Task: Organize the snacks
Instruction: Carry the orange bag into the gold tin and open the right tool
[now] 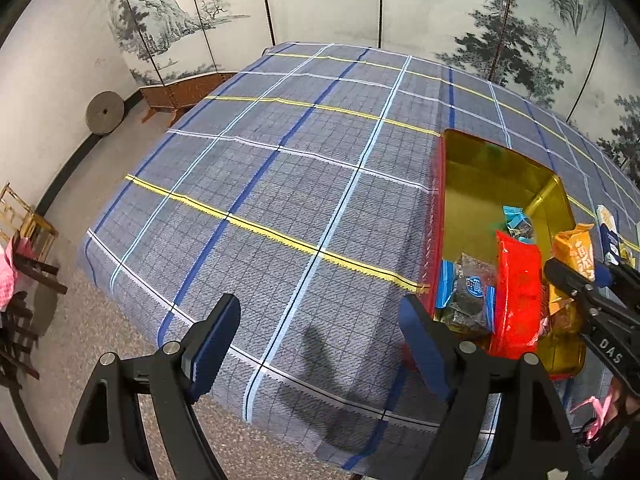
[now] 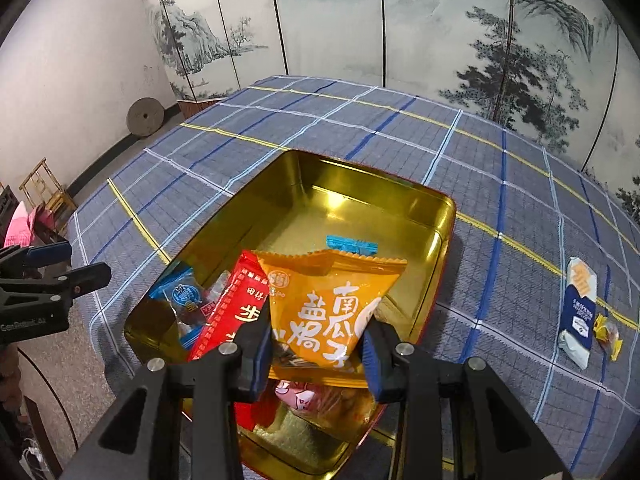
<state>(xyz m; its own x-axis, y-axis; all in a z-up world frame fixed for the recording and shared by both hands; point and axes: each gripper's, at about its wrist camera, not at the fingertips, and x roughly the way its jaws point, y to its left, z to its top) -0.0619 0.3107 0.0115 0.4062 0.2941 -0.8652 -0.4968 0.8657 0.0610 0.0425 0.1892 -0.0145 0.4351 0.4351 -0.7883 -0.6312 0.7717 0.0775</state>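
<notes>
A gold tin with red outer walls sits on the plaid cloth; it also shows in the left wrist view. My right gripper is shut on an orange snack packet and holds it over the tin's near end. In the tin lie a red packet, a blue-edged clear packet and a small blue wrapper. My left gripper is open and empty over the cloth, left of the tin. The right gripper with the orange packet shows at that view's right edge.
A blue-and-white cracker packet and a small yellow candy lie on the cloth right of the tin. A painted folding screen stands behind the table. A stone wheel and wooden chairs are on the floor at left.
</notes>
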